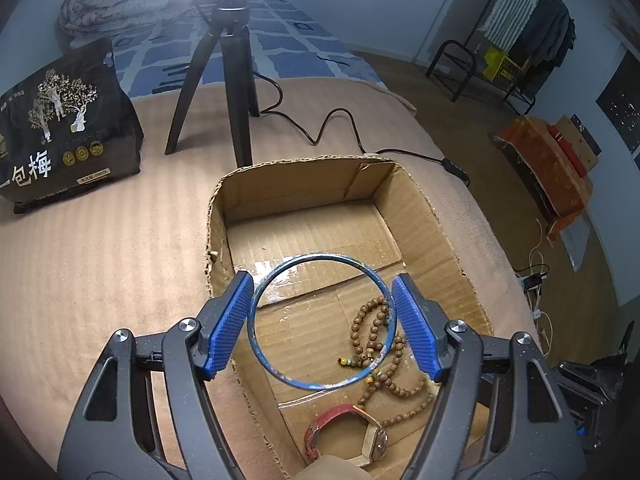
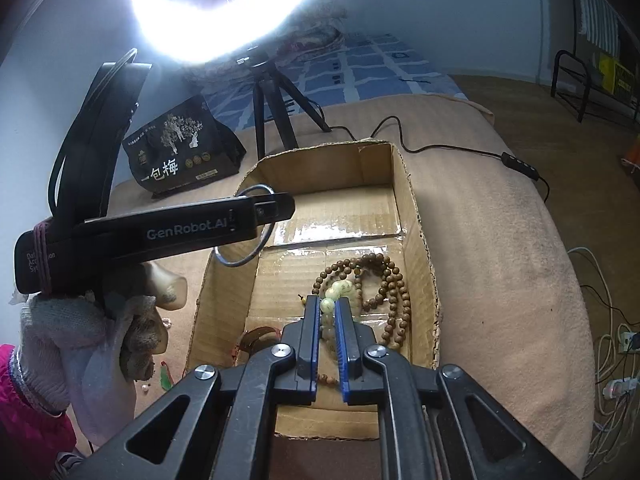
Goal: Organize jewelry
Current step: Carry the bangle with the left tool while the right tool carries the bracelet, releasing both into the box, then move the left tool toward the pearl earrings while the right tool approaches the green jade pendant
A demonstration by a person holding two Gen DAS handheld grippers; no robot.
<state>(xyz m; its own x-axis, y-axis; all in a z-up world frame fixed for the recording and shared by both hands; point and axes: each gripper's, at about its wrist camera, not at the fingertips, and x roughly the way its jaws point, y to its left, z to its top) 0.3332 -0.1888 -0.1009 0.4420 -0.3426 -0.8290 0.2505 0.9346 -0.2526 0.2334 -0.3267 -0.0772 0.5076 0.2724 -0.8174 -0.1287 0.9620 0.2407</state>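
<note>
My left gripper [image 1: 322,320] is shut on a thin blue bangle [image 1: 280,276], held by its sides above the near left part of an open cardboard box [image 1: 436,232]. In the box lie a brown wooden bead string [image 1: 374,320] and a red-strapped watch [image 1: 340,424]. In the right wrist view my right gripper [image 2: 329,306] is shut on a pale green bead bracelet [image 2: 340,289] above the box [image 2: 416,216], near the brown beads [image 2: 394,280]. The left gripper [image 2: 276,210] shows there with the bangle [image 2: 244,260] over the box's left wall.
The box sits on a tan padded surface [image 1: 100,260]. A black snack bag [image 1: 68,128] stands at the far left. A black tripod [image 1: 236,92] with a ring light [image 2: 224,4] and its cable [image 1: 340,128] stand behind the box. A gloved hand [image 2: 100,332] holds the left gripper.
</note>
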